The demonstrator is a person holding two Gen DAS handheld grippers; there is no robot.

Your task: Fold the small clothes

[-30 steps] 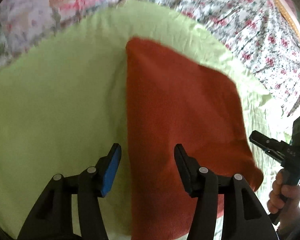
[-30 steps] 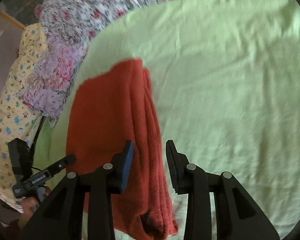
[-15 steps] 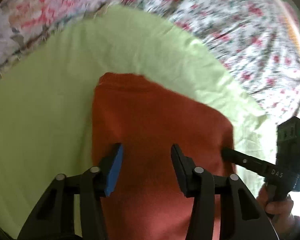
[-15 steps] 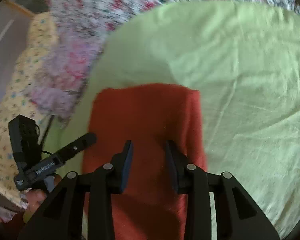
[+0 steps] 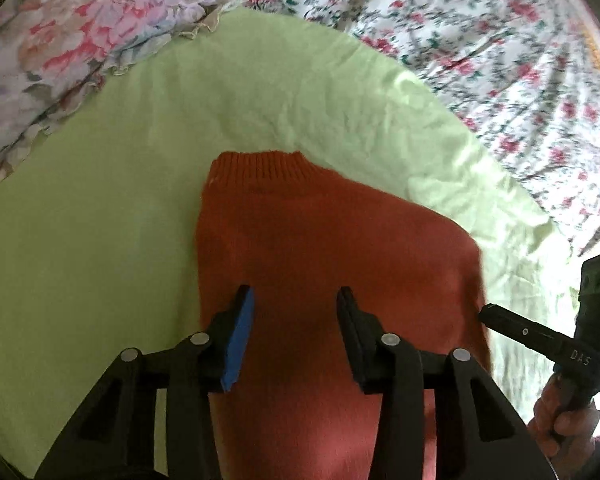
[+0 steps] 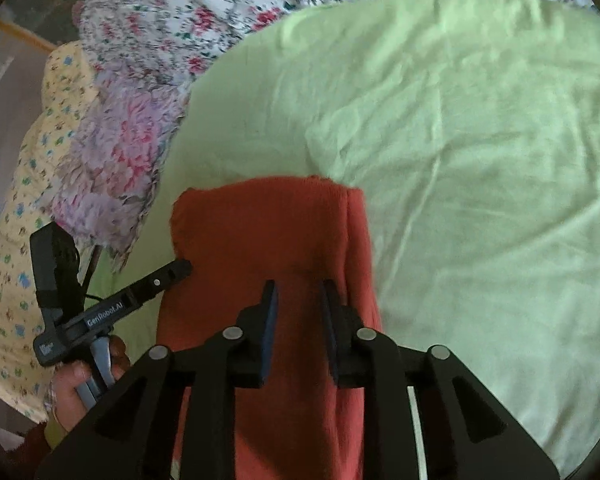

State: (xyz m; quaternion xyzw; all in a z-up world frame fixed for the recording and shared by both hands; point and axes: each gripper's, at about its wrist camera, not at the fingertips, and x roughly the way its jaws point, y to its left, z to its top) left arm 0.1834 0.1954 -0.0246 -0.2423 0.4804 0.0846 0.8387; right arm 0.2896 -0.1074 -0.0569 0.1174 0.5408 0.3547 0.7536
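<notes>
Your orange knit sweater lies folded into a narrow stack on the light green sheet, with its ribbed collar at the 12 o'clock end in the left wrist view and the body running back under both tools toward 6 o'clock. Your left gripper hovers over the near half of the sweater with its jaws spread apart and nothing between them; one jaw carries a blue pad. From the right wrist view the same gripper comes in at 8 o'clock, its tip touching the sweater's left edge, and the white lettering on its side reads "GenRobot.AI". Your right gripper sits over the sweater too, jaws parted by a narrow gap, gripping nothing that shows. In the left wrist view that gripper enters at 4 o'clock with its tip at the sweater's right edge, and "DAS" is printed on its body. The floral bedding fills the arc from 10 to 2 o'clock beyond the sheet. A yellow patterned cloth lies at 9 o'clock in the right wrist view.
</notes>
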